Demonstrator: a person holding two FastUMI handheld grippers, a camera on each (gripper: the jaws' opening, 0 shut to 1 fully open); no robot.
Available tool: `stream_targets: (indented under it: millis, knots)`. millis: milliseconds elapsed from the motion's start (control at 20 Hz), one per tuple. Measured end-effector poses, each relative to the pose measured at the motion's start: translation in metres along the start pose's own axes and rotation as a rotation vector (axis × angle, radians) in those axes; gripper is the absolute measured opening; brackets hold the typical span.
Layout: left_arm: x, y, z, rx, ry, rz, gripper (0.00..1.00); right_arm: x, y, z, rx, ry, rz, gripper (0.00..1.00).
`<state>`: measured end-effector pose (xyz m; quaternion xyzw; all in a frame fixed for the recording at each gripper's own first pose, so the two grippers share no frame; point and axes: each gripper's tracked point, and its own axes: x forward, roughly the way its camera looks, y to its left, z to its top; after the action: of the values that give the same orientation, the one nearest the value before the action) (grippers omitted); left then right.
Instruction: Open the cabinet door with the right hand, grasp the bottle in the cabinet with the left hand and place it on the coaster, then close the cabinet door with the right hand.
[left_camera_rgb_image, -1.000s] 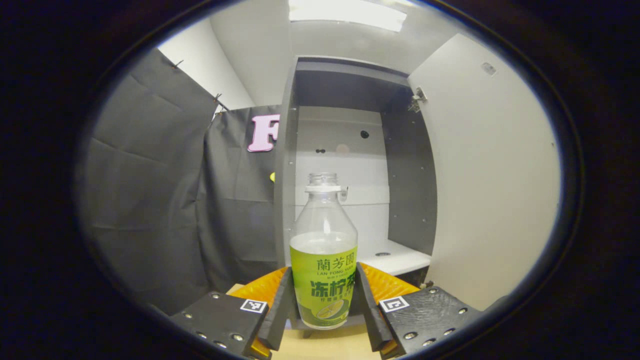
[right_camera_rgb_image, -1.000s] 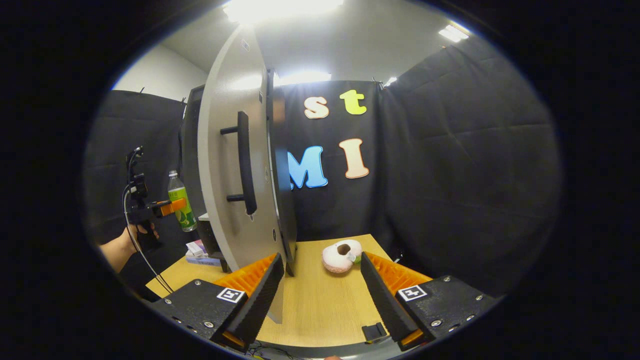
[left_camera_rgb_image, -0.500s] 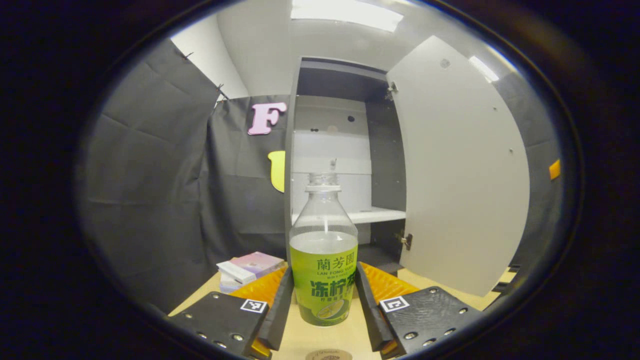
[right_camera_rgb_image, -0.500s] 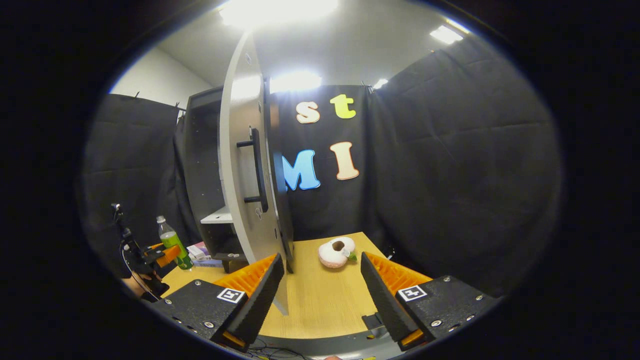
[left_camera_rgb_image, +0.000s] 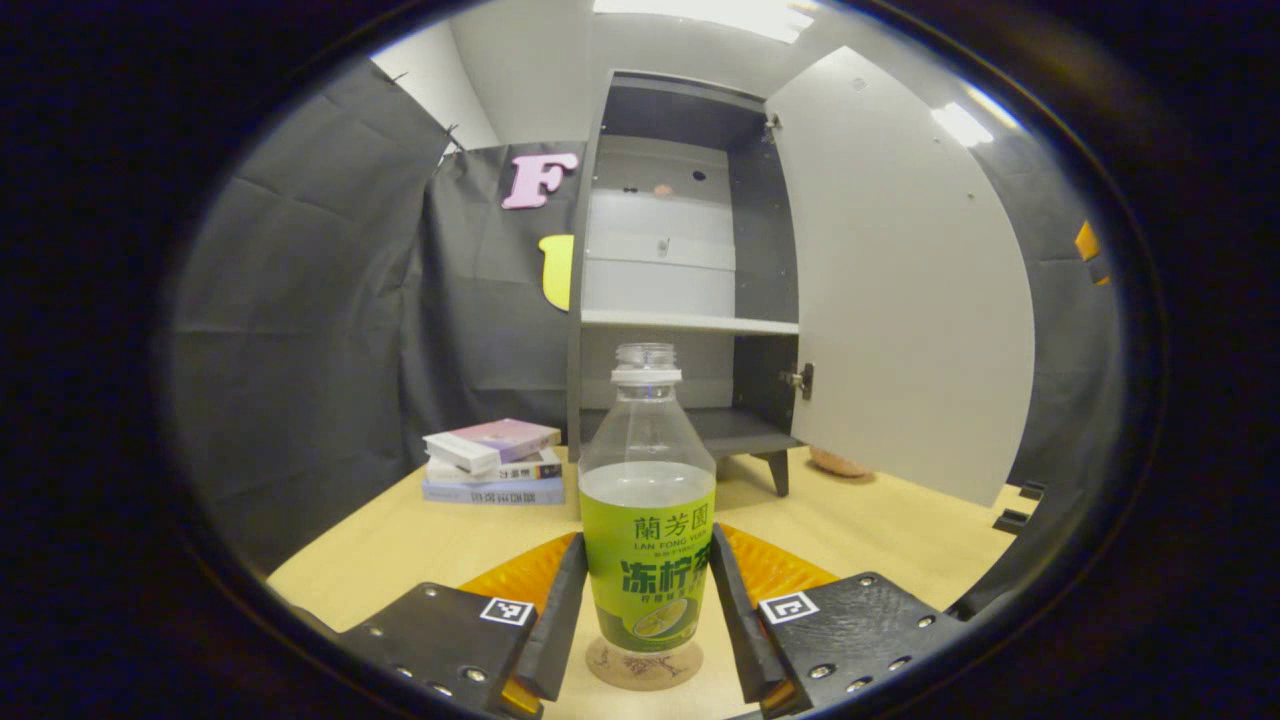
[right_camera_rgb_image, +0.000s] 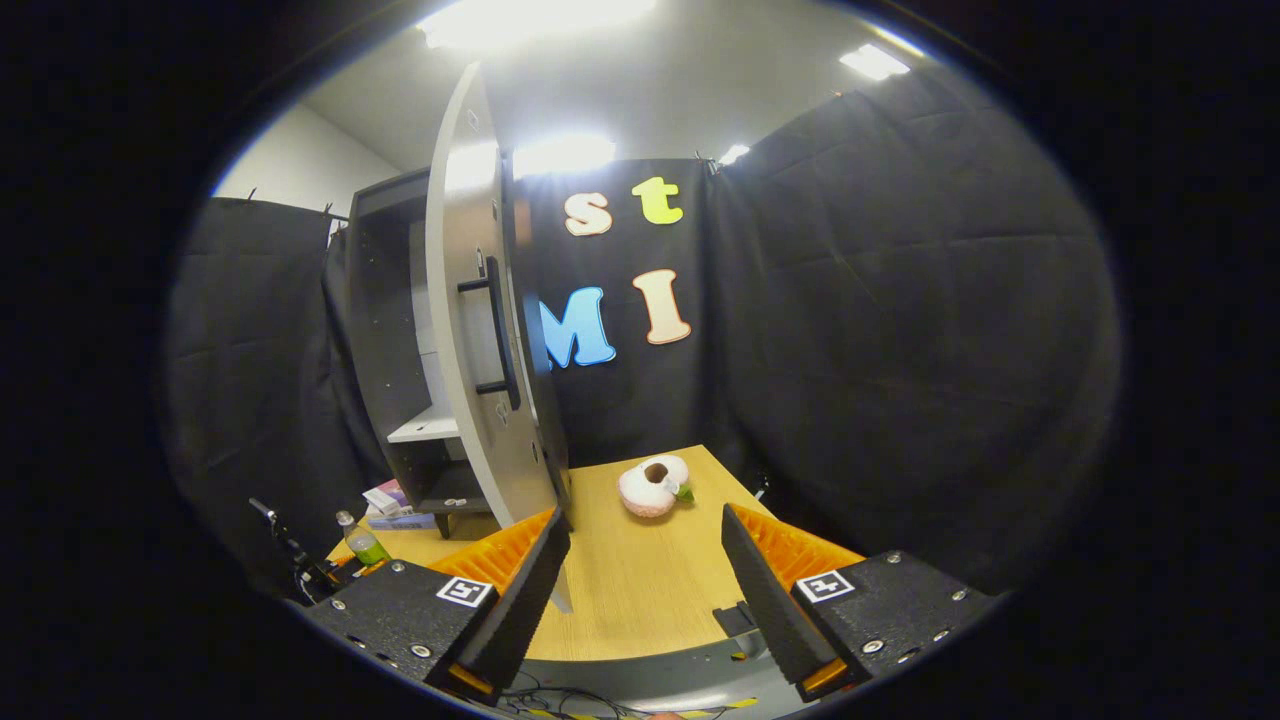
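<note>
One bottle (left_camera_rgb_image: 648, 520), one coaster (left_camera_rgb_image: 643, 667) under it, one cabinet (left_camera_rgb_image: 680, 280) with one door (left_camera_rgb_image: 900, 290) and one handle (right_camera_rgb_image: 497, 333), three stacked books (left_camera_rgb_image: 492, 462), one plush toy (right_camera_rgb_image: 652, 486), one table (left_camera_rgb_image: 880, 530), and two grippers: left (left_camera_rgb_image: 645, 630), right (right_camera_rgb_image: 640, 600).

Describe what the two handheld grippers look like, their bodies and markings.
The left gripper and the right gripper look alike: each has two black blocks studded with screws, each block carrying a small square black-and-white tag, ribbed orange parts behind, and two flat wedge-shaped fingers. Thin cables trail beneath the right gripper.
</note>
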<state>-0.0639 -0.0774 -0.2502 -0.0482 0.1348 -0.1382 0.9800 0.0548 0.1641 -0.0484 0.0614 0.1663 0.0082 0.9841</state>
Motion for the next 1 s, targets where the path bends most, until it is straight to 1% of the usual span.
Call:
stream_targets:
  millis: [100, 150, 200, 250, 300, 350, 450, 500, 550, 600, 650, 800, 950, 1000]
  knots:
    - [-0.001, -0.002, -0.016, 0.022, -0.002, 0.004, 0.66, 0.0, 0.002, -0.006, -0.017, 0.025, -0.001, 0.94]
    - [0.0, -0.004, -0.023, 0.021, -0.003, 0.003, 0.72, 0.0, 0.005, -0.007, -0.021, 0.038, 0.006, 0.94]
    - [0.002, -0.007, -0.034, 0.01, 0.01, 0.001, 0.67, 0.001, 0.008, -0.009, -0.021, 0.049, 0.012, 0.95]
    - [0.002, -0.008, -0.044, 0.004, 0.028, 0.006, 0.67, 0.002, 0.01, -0.01, -0.021, 0.058, 0.018, 0.95]
    - [0.001, -0.006, -0.048, 0.001, 0.026, 0.016, 0.68, 0.001, 0.013, -0.011, -0.024, 0.064, 0.025, 0.95]
    - [0.0, -0.005, -0.048, 0.003, 0.015, 0.024, 0.65, 0.002, 0.017, -0.01, -0.031, 0.063, 0.034, 0.94]
    - [-0.002, -0.008, -0.049, 0.008, 0.021, 0.031, 0.73, 0.003, 0.028, -0.005, -0.04, 0.055, 0.065, 0.94]
    - [-0.003, -0.007, -0.048, 0.018, 0.026, 0.039, 0.66, 0.004, 0.032, -0.002, -0.037, 0.05, 0.077, 0.94]
    - [-0.001, -0.006, -0.047, 0.023, 0.04, 0.047, 0.7, 0.006, 0.035, 0.002, -0.032, 0.041, 0.084, 0.95]
    - [-0.002, -0.004, -0.043, 0.021, 0.043, 0.059, 0.74, 0.008, 0.037, 0.005, -0.03, 0.031, 0.087, 0.95]
    - [-0.003, -0.002, -0.038, 0.015, 0.052, 0.065, 0.83, 0.011, 0.039, 0.01, -0.028, 0.022, 0.086, 0.94]
    - [-0.009, 0.005, -0.014, 0.002, 0.048, 0.084, 0.83, 0.023, 0.046, 0.028, -0.01, -0.019, 0.089, 0.94]
    - [-0.021, 0.007, 0.026, 0.01, -0.005, 0.078, 0.85, 0.039, 0.05, 0.053, -0.008, -0.077, 0.08, 0.94]
    - [-0.025, 0.006, 0.038, 0.01, -0.027, 0.076, 0.83, 0.047, 0.051, 0.059, -0.013, -0.092, 0.074, 0.94]
